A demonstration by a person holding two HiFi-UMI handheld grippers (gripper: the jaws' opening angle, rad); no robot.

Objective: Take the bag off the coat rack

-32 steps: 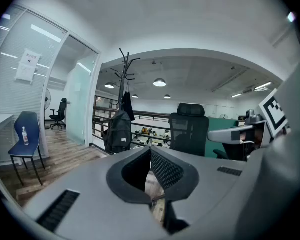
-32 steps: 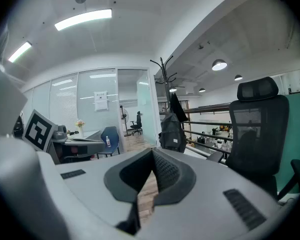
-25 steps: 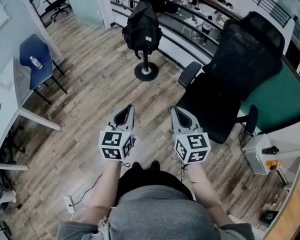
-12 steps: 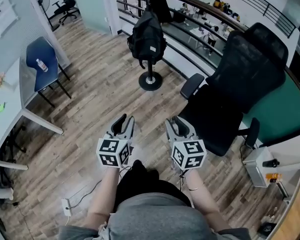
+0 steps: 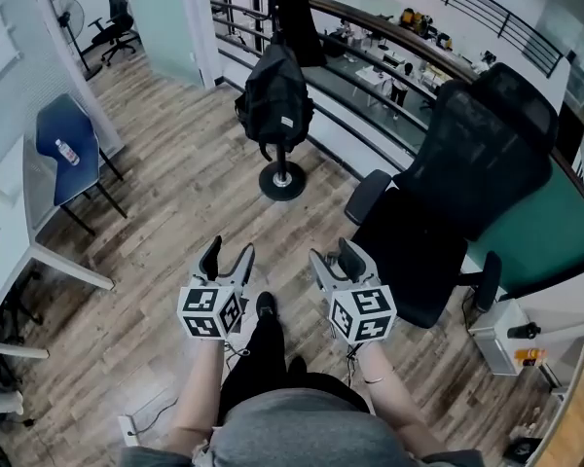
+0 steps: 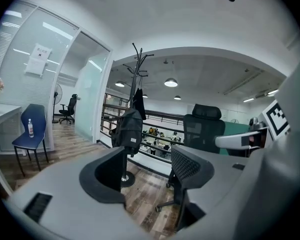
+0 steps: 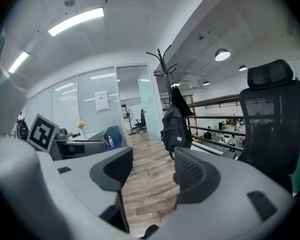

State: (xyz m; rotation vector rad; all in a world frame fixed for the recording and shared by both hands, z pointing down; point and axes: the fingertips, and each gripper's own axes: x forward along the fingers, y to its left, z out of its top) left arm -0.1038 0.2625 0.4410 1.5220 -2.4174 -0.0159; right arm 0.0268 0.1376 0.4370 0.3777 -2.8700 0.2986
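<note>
**Close in on the bag with both grippers ready**

Your left gripper [image 5: 228, 256] and right gripper [image 5: 335, 257] have just been opening their jaws, and nothing is between them. The black bag [image 5: 275, 100] hangs on the coat rack [image 5: 281, 178] well ahead, left of the office chair [image 5: 467, 163]. Step closer and aim for the bag's top loop, so you can lift it up before pulling it away. Which hook carries it is too small to tell, and the head view cuts off the rack's top.

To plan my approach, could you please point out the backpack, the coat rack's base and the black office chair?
backpack [image 5: 275, 95], head view, middle of its front panel.
coat rack [image 5: 293, 188], head view, on its round base.
black office chair [image 5: 482, 154], head view, on its mesh backrest.
</note>
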